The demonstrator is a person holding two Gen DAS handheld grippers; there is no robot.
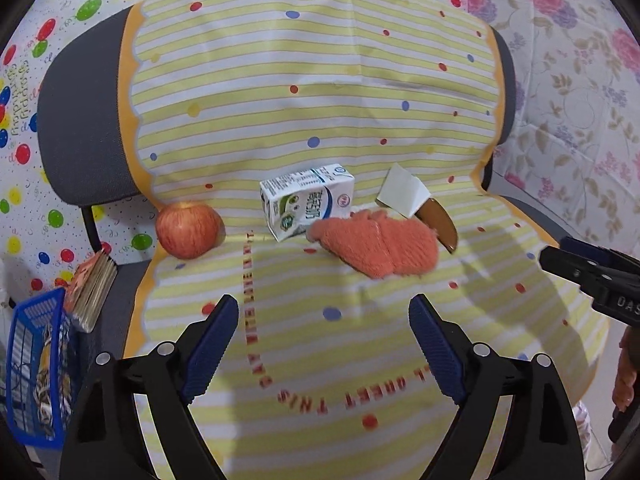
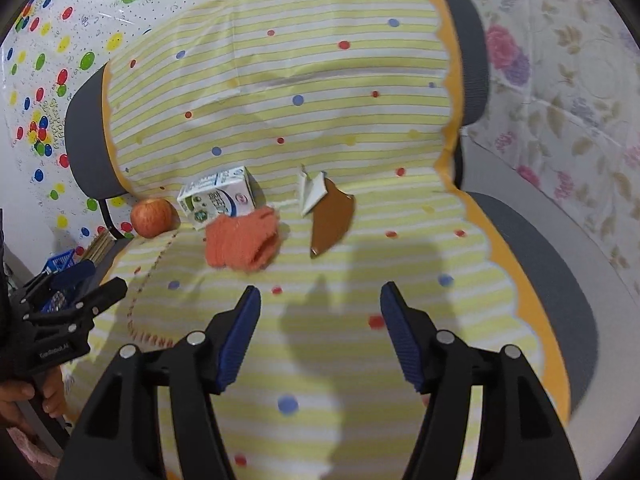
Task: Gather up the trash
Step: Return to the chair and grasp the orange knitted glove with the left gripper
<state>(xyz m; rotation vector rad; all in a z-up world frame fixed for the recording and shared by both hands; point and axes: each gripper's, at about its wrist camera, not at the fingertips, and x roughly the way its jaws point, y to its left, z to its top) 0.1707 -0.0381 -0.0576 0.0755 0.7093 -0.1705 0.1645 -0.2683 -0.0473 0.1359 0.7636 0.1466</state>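
A white milk carton lies on its side on the striped cloth covering a chair seat. Right of it lies a torn brown-and-white paper scrap. An orange fuzzy cloth lies in front of the carton. A red apple sits at the left. My left gripper is open and empty, short of the cloth. My right gripper is open and empty, short of the scrap.
A blue basket holding scraps stands low at the left, next to a stack of books. The striped cloth drapes over the grey chair back. Patterned wall coverings stand behind.
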